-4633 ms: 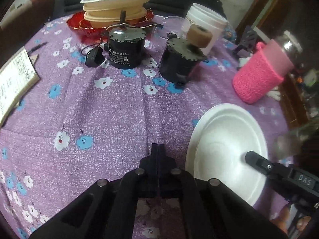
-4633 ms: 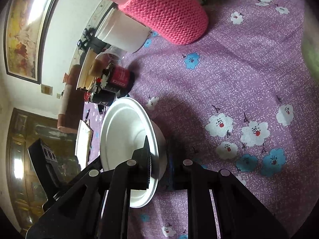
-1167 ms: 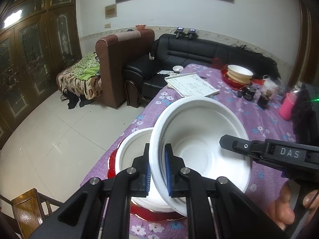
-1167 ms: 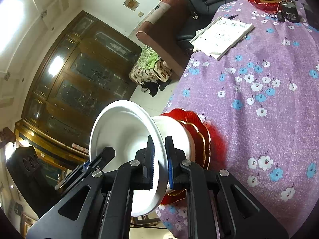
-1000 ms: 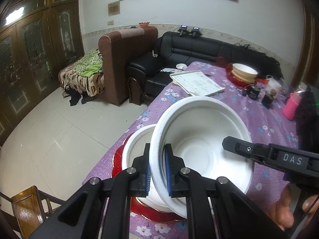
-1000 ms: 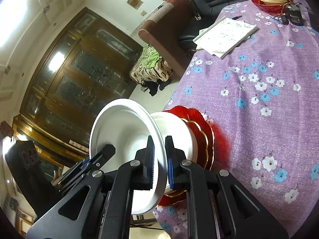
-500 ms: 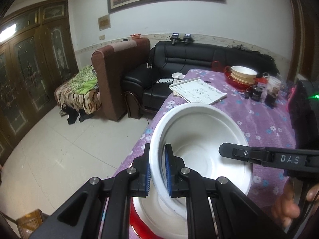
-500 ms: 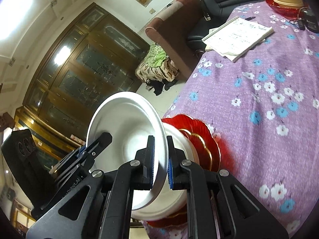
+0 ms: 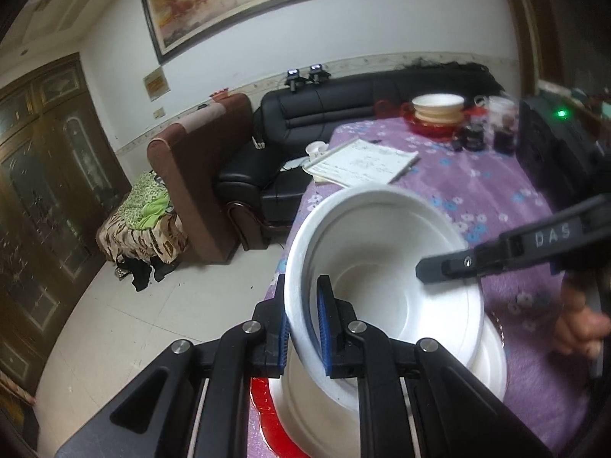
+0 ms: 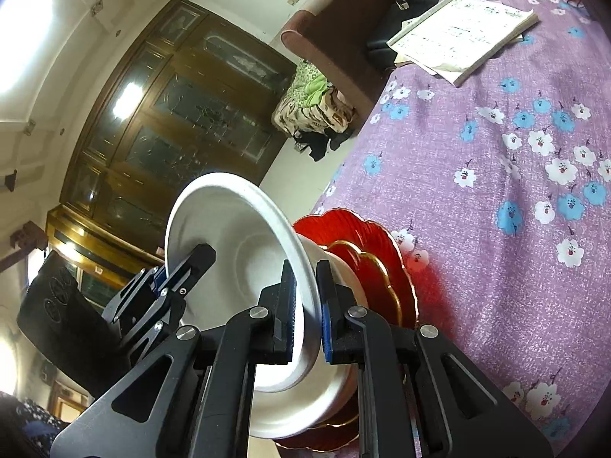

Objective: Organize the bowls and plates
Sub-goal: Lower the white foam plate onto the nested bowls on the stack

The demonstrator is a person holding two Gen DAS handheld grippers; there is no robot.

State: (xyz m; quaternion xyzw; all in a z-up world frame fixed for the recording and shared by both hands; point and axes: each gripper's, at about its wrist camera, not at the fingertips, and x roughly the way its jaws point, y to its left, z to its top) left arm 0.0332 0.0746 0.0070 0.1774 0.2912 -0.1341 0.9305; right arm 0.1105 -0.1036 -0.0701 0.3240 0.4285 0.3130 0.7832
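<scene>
Two stacks show on the tabletop [image 10: 534, 229], and we judge the sorting well along but unfinished. Our landmark is the red plate [image 10: 366, 252] at the near corner of the tabletop, by the edge that drops to the floor. On that plate sits a white bowl [image 9: 492, 362], and we hold a second white bowl [image 9: 382, 267] tilted just above it, partly nested; whether the two touch we cannot tell. Far from the red plate, at the opposite end of the tabletop, a second stack [image 9: 435, 108] of pale bowls on red dishes looks already gathered. Between the two lies an open book [image 9: 362, 164], no part of our job.

Both grippers pinch the held bowl by its rim. The left gripper [image 9: 303, 328] has its fingers nearly shut on the near rim, wall between the blue pads. The right gripper [image 10: 305, 301] grips the opposite rim the same way, fingers all but closed on it.

What is left, as we read it: level the bowl, seat it in the one below, release. No other loose plates or bowls appear in view.
</scene>
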